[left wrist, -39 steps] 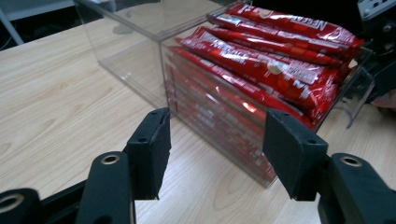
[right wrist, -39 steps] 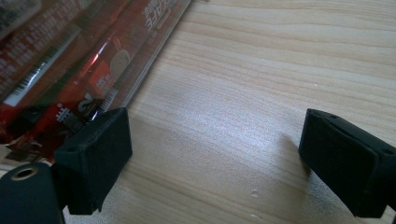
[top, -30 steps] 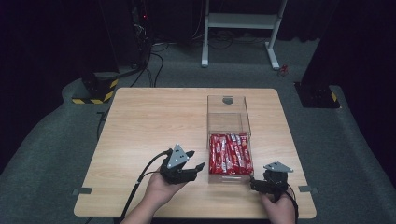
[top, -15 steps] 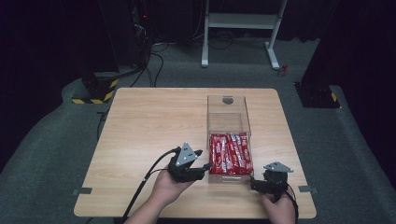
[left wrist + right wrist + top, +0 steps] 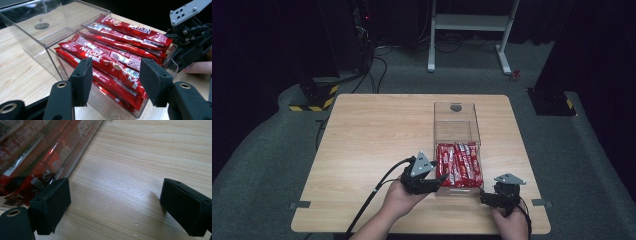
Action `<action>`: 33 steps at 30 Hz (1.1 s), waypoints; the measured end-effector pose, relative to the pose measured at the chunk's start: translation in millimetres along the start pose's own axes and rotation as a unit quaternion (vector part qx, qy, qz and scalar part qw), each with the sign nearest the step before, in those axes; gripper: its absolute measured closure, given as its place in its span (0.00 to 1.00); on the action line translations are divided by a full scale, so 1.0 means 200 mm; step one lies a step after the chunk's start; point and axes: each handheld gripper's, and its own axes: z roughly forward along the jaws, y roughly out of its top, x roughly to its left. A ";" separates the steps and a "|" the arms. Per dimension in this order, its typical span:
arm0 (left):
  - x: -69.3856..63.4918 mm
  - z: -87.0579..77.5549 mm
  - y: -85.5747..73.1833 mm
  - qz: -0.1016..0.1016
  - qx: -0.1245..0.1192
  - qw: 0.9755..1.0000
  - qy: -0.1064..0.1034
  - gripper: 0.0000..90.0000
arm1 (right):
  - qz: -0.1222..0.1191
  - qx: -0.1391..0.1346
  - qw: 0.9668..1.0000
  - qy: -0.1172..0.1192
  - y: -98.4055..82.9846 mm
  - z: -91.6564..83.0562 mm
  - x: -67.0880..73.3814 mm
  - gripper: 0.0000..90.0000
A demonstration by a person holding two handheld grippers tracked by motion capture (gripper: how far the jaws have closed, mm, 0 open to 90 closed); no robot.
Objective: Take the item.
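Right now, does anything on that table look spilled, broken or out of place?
Nothing stands out. The red sachets lie stacked inside the clear box, slightly fanned and heaped at its open near end, but none has spilled onto the table. The left gripper and right gripper sit open beside that end, holding nothing.

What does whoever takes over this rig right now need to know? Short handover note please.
Left hand-held gripper: open, empty, jaws at the near end of the clear box, lined up on the top red sachets.
Right hand-held gripper: open, empty, low over the table by the box's near right corner.
Sachets: all stacked in the box's open near half; far half is empty.
Done: approach only, nothing gripped.
Left: probably close the left gripper on a sachet and lift it out.
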 end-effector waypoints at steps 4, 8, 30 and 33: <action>-0.01 0.02 0.01 0.003 0.002 1.000 0.002 0.51 | -0.001 -0.001 1.000 0.000 0.00 0.00 0.00 0.11; -0.02 0.07 0.02 0.008 0.014 1.000 0.010 0.52 | 0.000 -0.001 1.000 0.000 0.00 0.00 0.00 0.11; -0.03 0.14 -0.06 -0.017 0.014 1.000 0.016 0.72 | -0.001 -0.001 1.000 0.001 0.00 0.00 0.00 0.11; -0.04 0.14 -0.07 -0.023 0.010 1.000 0.011 0.78 | -0.001 -0.001 1.000 0.001 0.00 0.00 0.00 0.11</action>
